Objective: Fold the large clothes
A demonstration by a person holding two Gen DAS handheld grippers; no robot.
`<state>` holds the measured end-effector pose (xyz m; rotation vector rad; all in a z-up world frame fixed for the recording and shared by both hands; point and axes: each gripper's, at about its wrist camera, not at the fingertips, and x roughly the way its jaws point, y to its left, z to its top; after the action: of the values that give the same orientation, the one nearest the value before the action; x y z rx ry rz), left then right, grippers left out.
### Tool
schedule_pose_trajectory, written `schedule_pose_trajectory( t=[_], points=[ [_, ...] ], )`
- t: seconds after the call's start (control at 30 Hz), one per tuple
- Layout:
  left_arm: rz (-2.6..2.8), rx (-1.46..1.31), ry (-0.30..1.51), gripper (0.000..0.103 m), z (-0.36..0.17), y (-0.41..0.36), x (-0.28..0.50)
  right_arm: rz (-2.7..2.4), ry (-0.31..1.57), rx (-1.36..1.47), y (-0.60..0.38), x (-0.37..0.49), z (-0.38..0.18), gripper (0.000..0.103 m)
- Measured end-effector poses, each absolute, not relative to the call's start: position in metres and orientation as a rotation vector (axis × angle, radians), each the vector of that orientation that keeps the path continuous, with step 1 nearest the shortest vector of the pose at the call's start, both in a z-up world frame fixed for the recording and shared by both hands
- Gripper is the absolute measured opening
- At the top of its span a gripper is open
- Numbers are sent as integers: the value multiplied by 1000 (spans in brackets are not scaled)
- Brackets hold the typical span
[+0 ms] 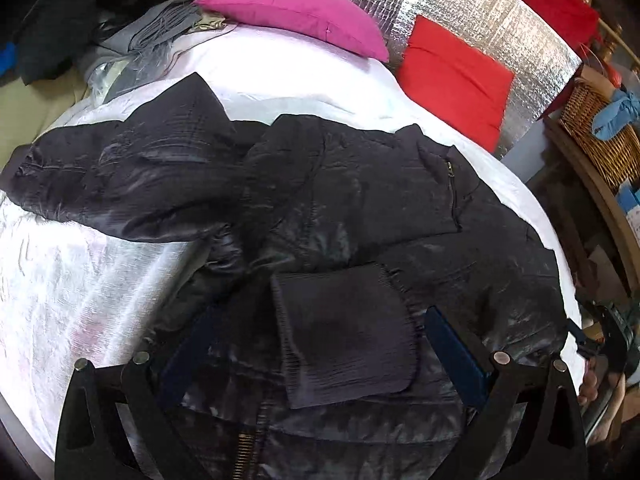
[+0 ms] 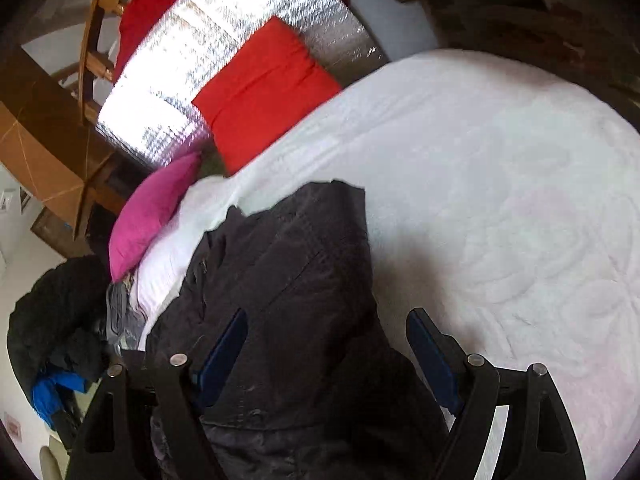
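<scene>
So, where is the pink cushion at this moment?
In the left wrist view, the pink cushion lies at the far end of the white bed, left of the red cushion.

A lived-in home bedroom: a bed (image 2: 500, 152) under a white quilted cover, a pink cushion (image 1: 296, 16) and a red cushion (image 1: 452, 80) at its head, a wicker basket (image 1: 600, 136) on shelving, clothes heaped (image 2: 60, 320) beside it.

**A white bed against a foil-clad wall**

A white quilted bedspread (image 2: 500, 168) covers the bed. At its head, a pink cushion (image 1: 296, 16) and a red cushion (image 1: 452, 76) lean against a silver foil panel (image 1: 460, 12). A wicker basket (image 1: 600, 136) sits beside the bed; dark clothes (image 2: 60, 312) are heaped opposite.
</scene>
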<state>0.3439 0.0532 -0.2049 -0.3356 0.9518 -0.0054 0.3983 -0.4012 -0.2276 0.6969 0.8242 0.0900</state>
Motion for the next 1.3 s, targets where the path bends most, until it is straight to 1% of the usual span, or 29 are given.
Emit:
schedule_pose_trajectory(
  t=[0.03, 0.1, 0.13, 0.17, 0.23, 0.3, 0.33, 0.37, 0.43, 0.57, 0.6, 0.63, 0.67, 0.7, 0.73, 0.77, 0.8, 0.83, 0.87, 0.97, 1.07, 1.17, 1.23, 1.3],
  points=[
    [-3, -309, 963, 102, -207, 53, 344, 92, 840, 690, -400, 402, -232, 84],
    [-10, -274, 1002, 88, -216, 51, 343, 105, 877, 677, -400, 406, -239, 84],
    [-22, -274, 1023, 70, -220, 51, 344, 101, 895, 657, -395, 408, -243, 84],
    [-50, -279, 1067, 58, -228, 49, 344, 88, 915, 621, -390, 409, -246, 84],
    [-82, -295, 1121, 57, -238, 47, 346, 70, 953, 572, -387, 411, -254, 84],
    [-81, -293, 1115, 57, -237, 48, 344, 80, 991, 584, -388, 410, -264, 84],
    [-83, -289, 1111, 60, -236, 48, 344, 90, 1005, 599, -391, 409, -269, 84],
    [-93, -289, 1113, 66, -236, 48, 346, 96, 1014, 607, -394, 407, -272, 84],
    [-104, -317, 1125, 72, -239, 49, 347, 124, 1025, 633, -397, 405, -278, 84],
    [-113, -336, 1094, 71, -235, 46, 348, 151, 1007, 747, -409, 400, -283, 83],
    [-119, -335, 1085, 71, -234, 42, 350, 153, 1002, 771, -412, 400, -284, 81],
    [-120, -328, 1070, 64, -232, 38, 351, 151, 997, 790, -414, 399, -284, 79],
    [-108, -314, 1061, 52, -232, 36, 353, 150, 986, 812, -416, 398, -285, 75],
    [-93, -301, 1055, 46, -231, 33, 357, 150, 975, 826, -417, 398, -286, 63],
    [-81, -298, 1051, 38, -231, 34, 359, 156, 965, 837, -417, 397, -284, 56],
    [-73, -305, 1044, 32, -230, 35, 360, 163, 961, 840, -415, 398, -283, 50],
    [-63, -312, 1030, 28, -229, 37, 362, 154, 961, 829, -413, 398, -282, 49],
    [-51, -311, 1015, 20, -229, 38, 363, 141, 964, 809, -410, 398, -280, 45],
    [-25, -301, 996, 14, -226, 39, 365, 128, 963, 776, -404, 399, -276, 41],
    [19, -268, 943, 9, -215, 43, 369, 116, 942, 711, -395, 398, -262, 36],
    [106, -220, 872, 8, -203, 52, 374, 117, 874, 652, -388, 388, -237, 34],
    [174, -204, 858, 7, -201, 60, 379, 130, 812, 596, -382, 376, -221, 34],
    [179, -227, 883, 7, -207, 65, 382, 92, 856, 562, -379, 379, -232, 34],
    [165, -237, 947, 11, -218, 64, 387, 66, 918, 536, -375, 386, -246, 34]
  ],
)
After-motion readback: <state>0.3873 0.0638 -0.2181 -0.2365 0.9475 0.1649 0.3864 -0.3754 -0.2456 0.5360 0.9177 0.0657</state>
